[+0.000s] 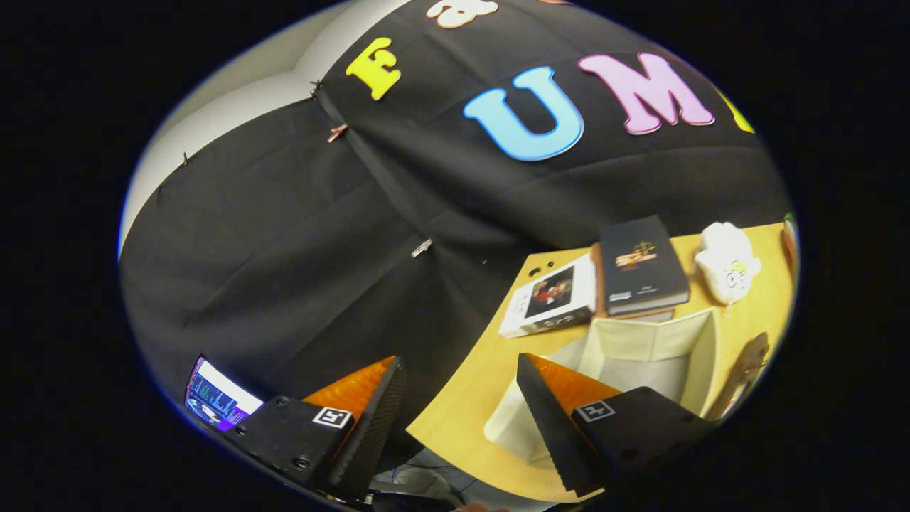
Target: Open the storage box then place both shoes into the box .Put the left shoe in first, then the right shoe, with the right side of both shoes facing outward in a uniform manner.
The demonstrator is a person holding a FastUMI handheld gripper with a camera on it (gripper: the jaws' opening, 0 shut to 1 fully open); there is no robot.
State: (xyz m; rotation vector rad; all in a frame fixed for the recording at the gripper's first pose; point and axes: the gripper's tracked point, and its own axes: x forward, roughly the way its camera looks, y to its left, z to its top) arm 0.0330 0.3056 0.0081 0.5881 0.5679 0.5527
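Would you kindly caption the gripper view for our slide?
Open tool hovers empty above the table edge, the open box just ahead, books beyond.

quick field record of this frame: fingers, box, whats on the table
fingers: gripper open, nothing between them, held tilted above the table's near corner
storage box: cream fabric box on the wooden table, top open, just beyond the right finger
shoes: none seen in the box's visible part
behind box: white book, dark book, side by side
beside dark book: white plush toy
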